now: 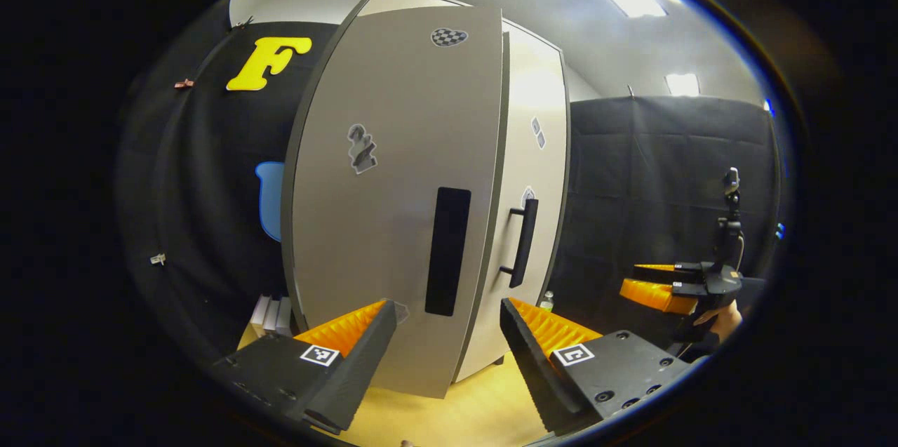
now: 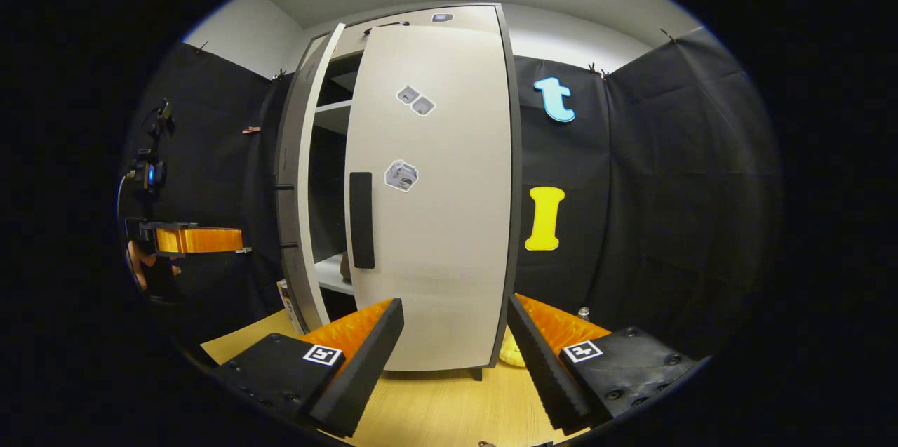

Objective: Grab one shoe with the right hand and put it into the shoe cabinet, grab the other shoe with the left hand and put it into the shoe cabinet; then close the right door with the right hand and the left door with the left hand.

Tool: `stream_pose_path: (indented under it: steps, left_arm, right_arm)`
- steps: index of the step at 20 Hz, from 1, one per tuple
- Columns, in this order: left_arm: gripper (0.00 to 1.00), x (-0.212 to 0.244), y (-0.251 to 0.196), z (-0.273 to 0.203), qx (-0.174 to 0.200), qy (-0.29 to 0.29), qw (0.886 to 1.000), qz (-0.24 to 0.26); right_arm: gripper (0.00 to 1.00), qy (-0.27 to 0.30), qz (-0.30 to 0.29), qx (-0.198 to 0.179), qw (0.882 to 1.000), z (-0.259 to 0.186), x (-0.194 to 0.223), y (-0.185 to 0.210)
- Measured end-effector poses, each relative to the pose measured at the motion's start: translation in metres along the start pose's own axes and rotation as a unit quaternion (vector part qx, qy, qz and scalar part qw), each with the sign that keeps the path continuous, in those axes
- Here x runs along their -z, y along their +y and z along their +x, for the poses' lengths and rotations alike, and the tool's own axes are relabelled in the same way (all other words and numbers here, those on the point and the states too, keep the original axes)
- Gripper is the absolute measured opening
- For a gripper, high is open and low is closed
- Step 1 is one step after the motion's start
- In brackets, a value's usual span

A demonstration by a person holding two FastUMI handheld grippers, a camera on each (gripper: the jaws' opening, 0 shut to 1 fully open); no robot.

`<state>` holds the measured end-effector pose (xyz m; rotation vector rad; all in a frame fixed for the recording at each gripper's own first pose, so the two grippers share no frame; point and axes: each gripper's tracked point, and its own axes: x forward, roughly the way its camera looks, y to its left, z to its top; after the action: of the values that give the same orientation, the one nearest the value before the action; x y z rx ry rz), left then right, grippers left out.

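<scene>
- In the left gripper view, the left gripper (image 1: 449, 335) has its 2 fingers spread wide apart, with nothing between them, held in front of the tall pale grey shoe cabinet (image 1: 537, 152) that stands on the light wooden floor (image 1: 484, 398).
- The cabinet's left door (image 1: 393, 173), a flat grey panel with a black vertical handle (image 1: 447, 250), is swung part way out toward this camera; its lower edge sits between the 2 spread fingers in the picture.
- The right door (image 1: 537, 222) lies nearly flush with the cabinet, with a black bar handle (image 1: 523, 242) standing proud of it.
- The right gripper (image 1: 663, 285) shows farther off at the right of this view, against the black cloth wall (image 1: 666, 173).
- In the right gripper view, the right gripper (image 2: 456, 342) also has its jaws wide apart and empty, facing the right door (image 2: 435, 208).
- Between the 2 doors there is a dark gap showing white shelves (image 2: 330, 278); a small dark shape on the lower shelf may be a shoe, but I cannot tell.
- The left gripper (image 2: 203, 239) is at the left edge of this view; whether its jaws are apart cannot be told from here.
</scene>
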<state>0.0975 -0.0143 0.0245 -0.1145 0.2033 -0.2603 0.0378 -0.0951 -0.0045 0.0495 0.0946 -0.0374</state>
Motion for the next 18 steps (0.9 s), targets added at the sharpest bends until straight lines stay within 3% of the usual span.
stream_pose_path:
  steps: [8, 18]
  left_arm:
    - [0.95, 0.010, 0.014, -0.013, -0.042, 0.009, 0.999, 0.022]
    - [0.95, 0.016, 0.018, -0.027, -0.061, 0.012, 0.998, 0.005]
  right_arm:
    - [0.98, 0.004, -0.002, -0.013, 1.000, 0.013, -0.003, 0.012]
    - [0.98, 0.013, 0.000, -0.024, 1.000, 0.025, 0.000, 0.022]
